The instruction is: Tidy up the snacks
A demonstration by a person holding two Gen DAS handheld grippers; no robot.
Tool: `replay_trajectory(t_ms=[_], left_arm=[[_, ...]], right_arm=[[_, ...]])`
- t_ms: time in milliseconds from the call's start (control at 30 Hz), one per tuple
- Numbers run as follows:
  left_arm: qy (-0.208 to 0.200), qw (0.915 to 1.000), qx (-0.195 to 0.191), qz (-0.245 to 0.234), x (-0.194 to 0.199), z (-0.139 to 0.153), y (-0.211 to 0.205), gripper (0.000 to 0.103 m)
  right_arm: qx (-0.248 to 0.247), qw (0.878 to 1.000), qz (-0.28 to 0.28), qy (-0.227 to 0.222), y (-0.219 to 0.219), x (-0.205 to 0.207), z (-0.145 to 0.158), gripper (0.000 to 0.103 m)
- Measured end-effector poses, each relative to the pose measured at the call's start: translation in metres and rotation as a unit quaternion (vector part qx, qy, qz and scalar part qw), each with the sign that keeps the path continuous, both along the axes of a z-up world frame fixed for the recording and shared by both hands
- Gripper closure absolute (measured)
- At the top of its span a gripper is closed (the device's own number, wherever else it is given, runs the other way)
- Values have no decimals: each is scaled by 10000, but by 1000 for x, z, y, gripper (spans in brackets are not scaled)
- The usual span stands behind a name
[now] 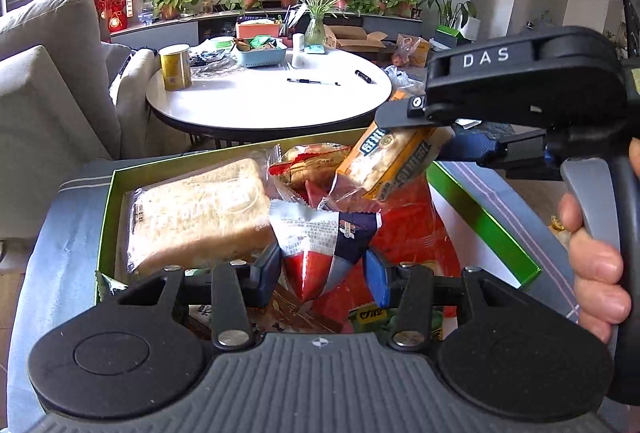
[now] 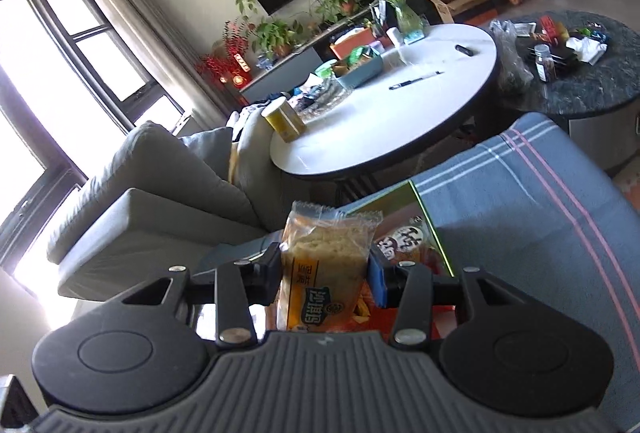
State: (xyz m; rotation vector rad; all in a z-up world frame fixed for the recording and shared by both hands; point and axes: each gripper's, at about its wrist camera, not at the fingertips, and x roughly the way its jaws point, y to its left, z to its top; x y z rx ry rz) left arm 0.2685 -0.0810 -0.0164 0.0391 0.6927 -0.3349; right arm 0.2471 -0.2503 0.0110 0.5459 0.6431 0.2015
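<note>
My left gripper (image 1: 322, 273) is shut on a red, white and blue snack packet (image 1: 324, 237), held over a green-rimmed box (image 1: 480, 217) of snacks. Inside the box lie a large clear-wrapped bread loaf (image 1: 196, 217) on the left and a red-trimmed pastry packet (image 1: 308, 163) at the back. My right gripper (image 1: 424, 141) comes in from the upper right, shut on an orange-and-yellow cake packet (image 1: 394, 163) that tilts down over the box. In the right wrist view that cake packet (image 2: 320, 265) stands upright between the pads of the right gripper (image 2: 324, 273), with the box corner (image 2: 424, 209) just behind it.
The box rests on a blue-grey striped cloth (image 1: 60, 257). Behind it stands a round white table (image 1: 272, 101) with a yellow tin (image 1: 175, 67), a blue basket (image 1: 262, 53) and a pen (image 1: 312, 82). A grey sofa (image 1: 44, 81) is on the left, a dark round table (image 2: 580, 81) to the right.
</note>
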Motion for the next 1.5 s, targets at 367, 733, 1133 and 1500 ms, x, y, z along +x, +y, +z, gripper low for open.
replay_trajectory(t_ms=[367,733,1133,1500], left_arm=[[-147,9999,-38,24,-8,7,3,43],[-319,9993,-100,138,-24,15,14,40],[-736,9968,-80,305,-69,35,26,28],[-1177,9907,-160,663,-132,56,44,20]], right_arm=[[190,9995,-241,-80,-10,-12,9,19],[64,9988,-330,-367,-14,-36,23,19],[-827,9936,-39,-769,8,-86,32,19],[-1212,9878,-31,-978,13,-134,31,19]])
